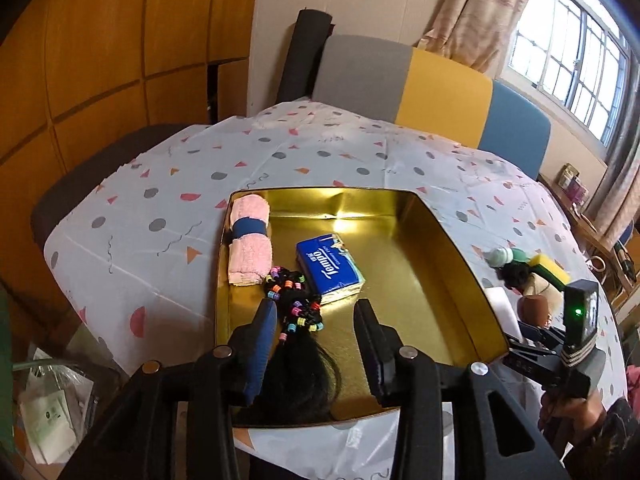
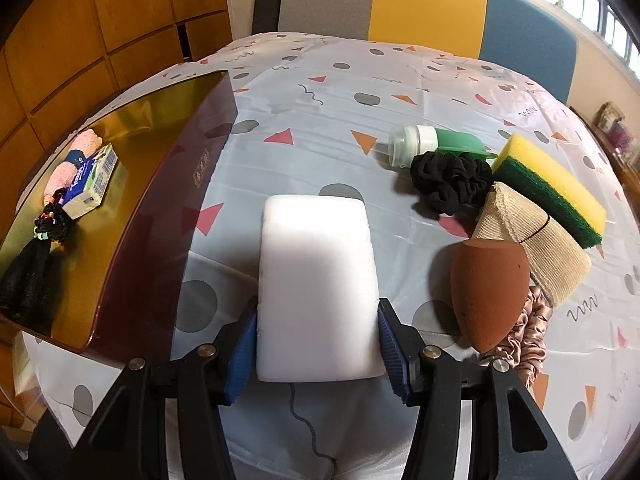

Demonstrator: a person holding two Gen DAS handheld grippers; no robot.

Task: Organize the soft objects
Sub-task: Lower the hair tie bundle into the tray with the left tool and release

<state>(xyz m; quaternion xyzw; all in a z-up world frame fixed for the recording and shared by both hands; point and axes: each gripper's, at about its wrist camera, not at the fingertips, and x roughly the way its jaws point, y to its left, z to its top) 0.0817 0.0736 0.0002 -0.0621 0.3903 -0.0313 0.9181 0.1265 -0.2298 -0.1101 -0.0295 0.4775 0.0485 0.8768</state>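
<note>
A gold-lined tin box (image 1: pixel 452 248) holds a rolled pink towel (image 1: pixel 250 240), a blue Tempo tissue pack (image 1: pixel 330 266) and a black hair braid with coloured beads (image 1: pixel 298 320). My left gripper (image 1: pixel 316 312) is open above the braid, which lies between its fingers in the box. My right gripper (image 2: pixel 318 320) is shut on a white sponge block (image 2: pixel 316 280) lying on the tablecloth right of the box (image 2: pixel 160 220). The right gripper also shows in the left wrist view (image 1: pixel 516 340).
Right of the white sponge lie a brown makeup sponge (image 2: pixel 488 284), a beige bandage roll (image 2: pixel 532 236), a yellow-green scouring sponge (image 2: pixel 552 188), a black scrunchie (image 2: pixel 452 182), a green squeeze bottle (image 2: pixel 432 144) and a pink satin scrunchie (image 2: pixel 524 344). A multicoloured chair (image 2: pixel 424 4) stands behind the table.
</note>
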